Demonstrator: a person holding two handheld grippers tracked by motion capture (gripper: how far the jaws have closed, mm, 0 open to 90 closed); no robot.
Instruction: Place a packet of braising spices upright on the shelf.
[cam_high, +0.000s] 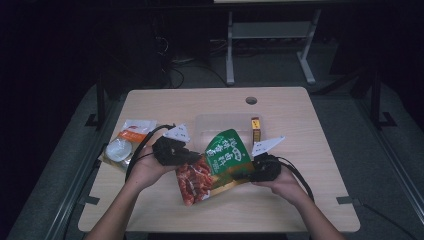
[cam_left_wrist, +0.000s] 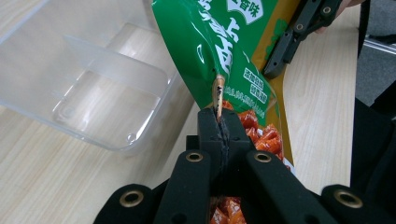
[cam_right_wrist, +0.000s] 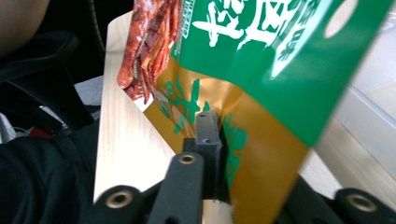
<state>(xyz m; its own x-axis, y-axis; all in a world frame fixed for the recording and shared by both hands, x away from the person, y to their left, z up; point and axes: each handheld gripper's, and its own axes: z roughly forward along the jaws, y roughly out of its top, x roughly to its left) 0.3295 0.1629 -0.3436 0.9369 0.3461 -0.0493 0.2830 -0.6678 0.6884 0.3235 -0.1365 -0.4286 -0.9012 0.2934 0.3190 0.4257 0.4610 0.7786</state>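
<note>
You had one green snack bag (cam_high: 220, 162), one clear container (cam_high: 220, 125), one small yellow box (cam_high: 256, 128), two tongs (cam_high: 192, 157) (cam_high: 240, 176), and perhaps one packet (cam_high: 127, 142).

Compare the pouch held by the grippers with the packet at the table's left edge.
The pouch is green, gold and red, clamped between both grippers; the packet is white and orange, lying untouched. The pouch looks larger and tilts toward the clear tray; the packet lies flat. Both look sealed.
</note>
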